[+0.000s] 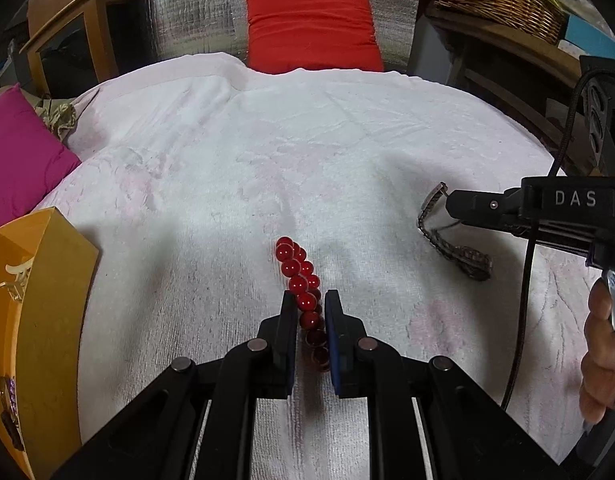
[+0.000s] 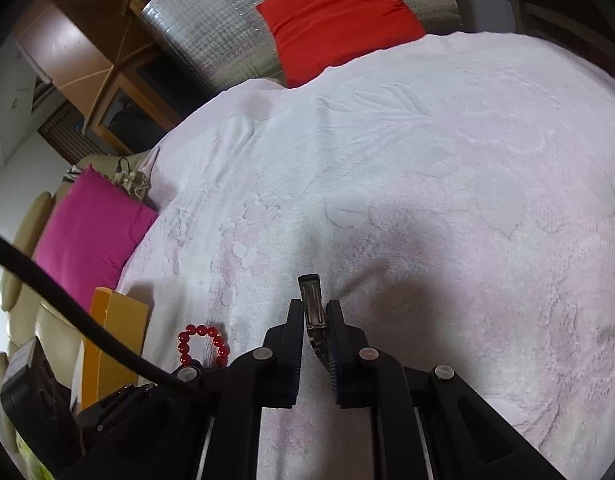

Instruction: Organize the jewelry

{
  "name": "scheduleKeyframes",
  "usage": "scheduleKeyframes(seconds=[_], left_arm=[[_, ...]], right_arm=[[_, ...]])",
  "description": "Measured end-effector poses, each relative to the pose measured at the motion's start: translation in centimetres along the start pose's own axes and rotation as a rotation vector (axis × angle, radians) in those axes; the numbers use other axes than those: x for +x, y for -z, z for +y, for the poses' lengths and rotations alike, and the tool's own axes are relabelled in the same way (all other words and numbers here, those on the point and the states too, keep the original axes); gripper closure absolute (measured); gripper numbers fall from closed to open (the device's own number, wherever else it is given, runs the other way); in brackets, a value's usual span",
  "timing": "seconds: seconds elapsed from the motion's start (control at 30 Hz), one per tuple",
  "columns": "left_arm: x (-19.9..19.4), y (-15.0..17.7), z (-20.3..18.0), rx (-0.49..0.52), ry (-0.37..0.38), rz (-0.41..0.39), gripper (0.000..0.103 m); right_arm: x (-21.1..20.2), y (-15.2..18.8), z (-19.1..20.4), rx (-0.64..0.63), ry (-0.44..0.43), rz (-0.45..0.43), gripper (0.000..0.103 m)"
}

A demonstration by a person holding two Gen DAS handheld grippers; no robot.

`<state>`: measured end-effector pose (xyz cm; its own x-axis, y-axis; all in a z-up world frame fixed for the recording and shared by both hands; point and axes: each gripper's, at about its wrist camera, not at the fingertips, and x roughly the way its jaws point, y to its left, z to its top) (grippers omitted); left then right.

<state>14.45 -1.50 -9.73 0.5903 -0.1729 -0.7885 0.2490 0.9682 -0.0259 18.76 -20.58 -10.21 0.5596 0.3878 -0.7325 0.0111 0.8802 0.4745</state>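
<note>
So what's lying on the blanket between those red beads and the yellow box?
Nothing: in the left wrist view, only bare white blanket separates the red bead bracelet from the yellow box.

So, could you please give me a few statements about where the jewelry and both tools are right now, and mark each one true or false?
1. The left tool has its fingers on either side of the red glass-bead bracelet. True.
2. The right tool is empty. False: it grips the silver metal-link wristwatch by its band.
3. The bead bracelet lies inside the yellow cardboard box. False: it lies on the white terry towel, outside the box.
4. The yellow box stands at the towel's left edge. True.
5. The red square cushion covers the watch. False: it sits at the towel's far edge, away from the watch.
</note>
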Motion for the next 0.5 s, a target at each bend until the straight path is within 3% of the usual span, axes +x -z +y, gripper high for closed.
scheduleKeyframes(seconds=[0.5], left_arm=[[0.1,-0.1,0.7,-0.036,0.025,0.024,0.089]], right_arm=[[-3.0,-0.2,-4.4,0.101,-0.039,0.007,0.091]])
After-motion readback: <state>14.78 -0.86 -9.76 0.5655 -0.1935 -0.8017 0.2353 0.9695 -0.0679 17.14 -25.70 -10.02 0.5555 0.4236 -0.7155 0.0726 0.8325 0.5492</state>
